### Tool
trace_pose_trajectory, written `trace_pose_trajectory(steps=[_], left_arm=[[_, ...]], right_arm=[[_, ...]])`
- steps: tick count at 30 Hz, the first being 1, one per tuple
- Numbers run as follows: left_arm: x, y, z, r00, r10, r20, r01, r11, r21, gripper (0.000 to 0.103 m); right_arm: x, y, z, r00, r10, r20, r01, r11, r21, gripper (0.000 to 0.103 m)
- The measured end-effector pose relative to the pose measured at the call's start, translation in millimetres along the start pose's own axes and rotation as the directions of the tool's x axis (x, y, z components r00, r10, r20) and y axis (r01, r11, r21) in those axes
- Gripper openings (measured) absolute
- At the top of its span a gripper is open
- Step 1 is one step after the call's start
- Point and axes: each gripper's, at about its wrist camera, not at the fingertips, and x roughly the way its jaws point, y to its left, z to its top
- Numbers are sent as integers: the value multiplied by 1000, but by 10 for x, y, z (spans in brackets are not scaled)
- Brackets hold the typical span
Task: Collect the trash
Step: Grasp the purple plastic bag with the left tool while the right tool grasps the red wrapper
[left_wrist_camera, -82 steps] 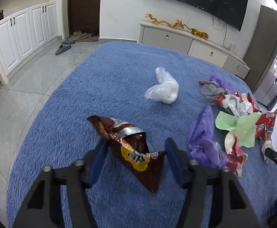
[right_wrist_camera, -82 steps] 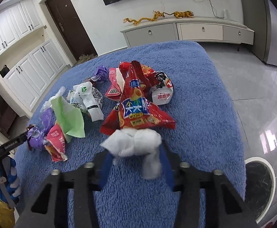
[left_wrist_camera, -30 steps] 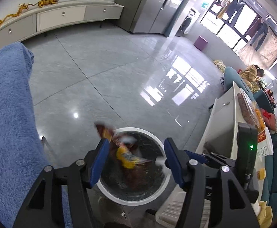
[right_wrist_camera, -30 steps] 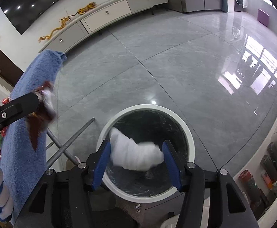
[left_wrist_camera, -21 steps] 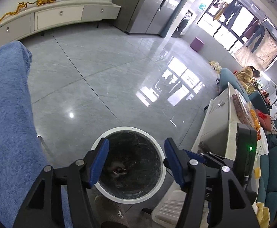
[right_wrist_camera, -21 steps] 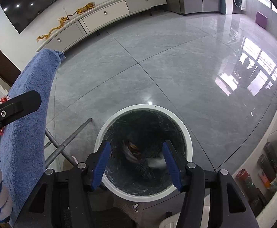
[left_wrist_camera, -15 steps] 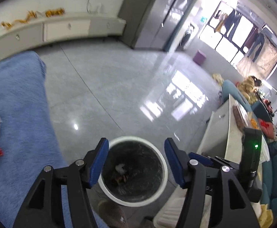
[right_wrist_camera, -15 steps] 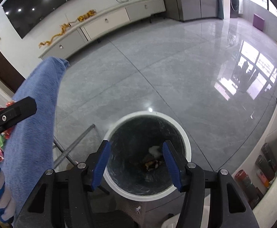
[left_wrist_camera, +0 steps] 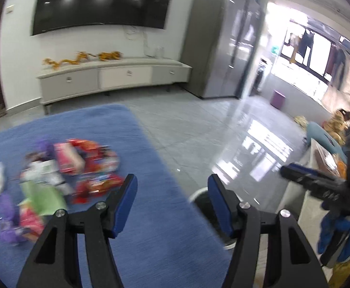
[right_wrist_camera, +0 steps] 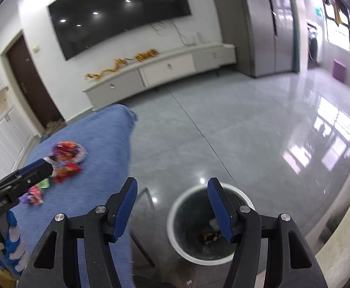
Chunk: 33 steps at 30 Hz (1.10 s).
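Note:
My left gripper is open and empty above the right edge of the blue-covered table. A blurred pile of wrappers lies on the cloth to its left; it also shows in the right wrist view. My right gripper is open and empty, above the floor beside the table. The white-rimmed trash bin stands on the floor below it, with a brown wrapper and white wad inside. The bin's rim shows partly behind my left gripper's fingers.
Grey glossy tile floor stretches right of the table. A low white TV cabinet and wall TV are at the back. A counter edge is at the right. Metal table legs stand by the bin.
Both grippers dropped their trash, the brown chip bag and the white wad, into the bin and opened empty. Both views have since swung up and left toward the table.

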Motion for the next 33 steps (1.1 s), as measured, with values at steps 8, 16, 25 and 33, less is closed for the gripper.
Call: trace_pose_trajectory(steps=[8, 16, 25, 33], left_arm=[[-669, 1270, -369, 979, 199, 38, -190, 968, -166, 59], [-844, 2152, -841, 952, 304, -50, -304, 901, -310, 59], [-629, 2371, -976, 966, 240, -93, -257, 882, -395, 59], [-366, 2421, -955, 973, 199, -119, -231, 877, -422, 59]], right_arm=[[-45, 708, 127, 994, 109, 22, -106, 988, -116, 58], [417, 1306, 79, 976, 208, -69, -218, 956, -196, 58], [1091, 1843, 114, 947, 278, -164, -313, 913, -262, 58], [1591, 2076, 207, 933, 290, -211, -340, 902, -266, 55]])
